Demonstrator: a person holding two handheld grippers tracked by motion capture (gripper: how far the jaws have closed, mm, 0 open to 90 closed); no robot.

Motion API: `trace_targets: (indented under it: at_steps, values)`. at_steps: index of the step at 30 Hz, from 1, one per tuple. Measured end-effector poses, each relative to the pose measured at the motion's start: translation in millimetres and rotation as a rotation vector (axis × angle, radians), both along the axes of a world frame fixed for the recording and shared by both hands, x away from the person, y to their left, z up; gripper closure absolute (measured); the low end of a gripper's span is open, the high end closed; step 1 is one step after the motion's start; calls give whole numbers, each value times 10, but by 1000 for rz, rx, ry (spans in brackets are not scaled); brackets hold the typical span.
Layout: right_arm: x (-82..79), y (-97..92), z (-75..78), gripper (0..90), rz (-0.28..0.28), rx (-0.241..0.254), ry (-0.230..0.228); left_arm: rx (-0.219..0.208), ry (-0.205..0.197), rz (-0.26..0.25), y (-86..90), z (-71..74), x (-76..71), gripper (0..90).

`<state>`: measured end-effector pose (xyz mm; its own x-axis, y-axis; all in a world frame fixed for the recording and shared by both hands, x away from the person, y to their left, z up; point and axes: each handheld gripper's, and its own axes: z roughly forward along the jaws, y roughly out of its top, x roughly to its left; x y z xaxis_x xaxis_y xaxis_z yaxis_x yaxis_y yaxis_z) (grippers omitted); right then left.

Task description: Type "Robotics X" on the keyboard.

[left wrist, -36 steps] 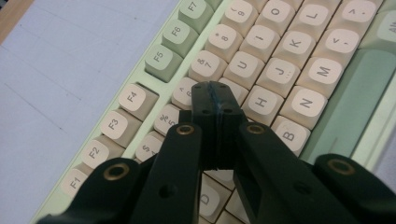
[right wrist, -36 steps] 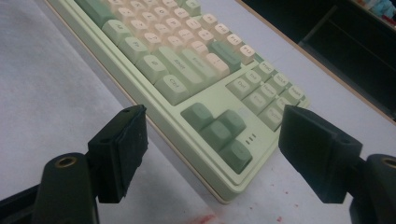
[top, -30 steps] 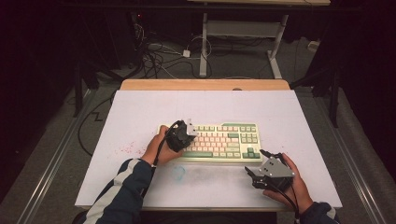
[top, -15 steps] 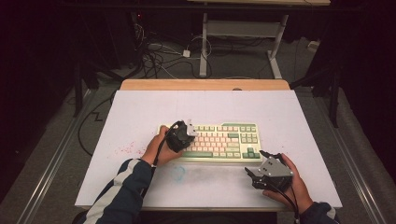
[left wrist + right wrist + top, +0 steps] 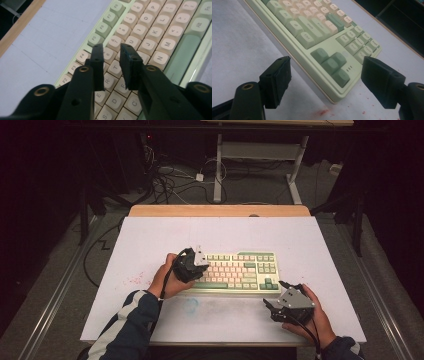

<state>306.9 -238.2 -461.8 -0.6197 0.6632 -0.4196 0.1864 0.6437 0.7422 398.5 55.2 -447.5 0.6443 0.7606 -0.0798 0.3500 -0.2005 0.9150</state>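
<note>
A cream and green keyboard [image 5: 240, 270] lies in the middle of the white table. My left gripper [image 5: 199, 261] hovers over its left half, above the number and letter rows [image 5: 150, 32]. Its jaws [image 5: 112, 53] have just been opening and stand a little apart, with nothing held between them. My right gripper [image 5: 272, 309] rests near the table's front edge, just off the keyboard's right front corner. In the right gripper view its jaws [image 5: 325, 61] are wide open, with the arrow keys [image 5: 332, 65] beyond them and nothing gripped.
A white sheet [image 5: 200, 235] covers the table, and a wooden strip [image 5: 220, 211] shows at the far edge. Red specks [image 5: 135, 281] and a faint blue mark [image 5: 191, 305] stain the sheet near the front. Cables and desk legs stand on the floor behind.
Both hands stay where they were in the high view. No shift of the keyboard shows.
</note>
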Motion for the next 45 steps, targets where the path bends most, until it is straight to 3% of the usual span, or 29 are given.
trace_targets:
  at_steps: [8,15,20,23,35,45]
  values:
    - [4,-2,1,249,-2,-1,3,-12,-69,8,12,58,-127,413]
    - [6,-14,5,249,-3,4,3,-41,-125,13,95,82,-241,253]
    - [1,-25,25,248,-11,18,1,-55,-158,22,207,114,-318,236]
    - [-2,-25,28,248,-9,19,-1,-33,-179,27,271,95,-366,222]
    - [10,-23,22,252,-11,25,4,-28,-241,64,508,20,-500,212]
    - [22,-26,25,228,-22,29,1,-32,-240,120,685,-17,-557,208]
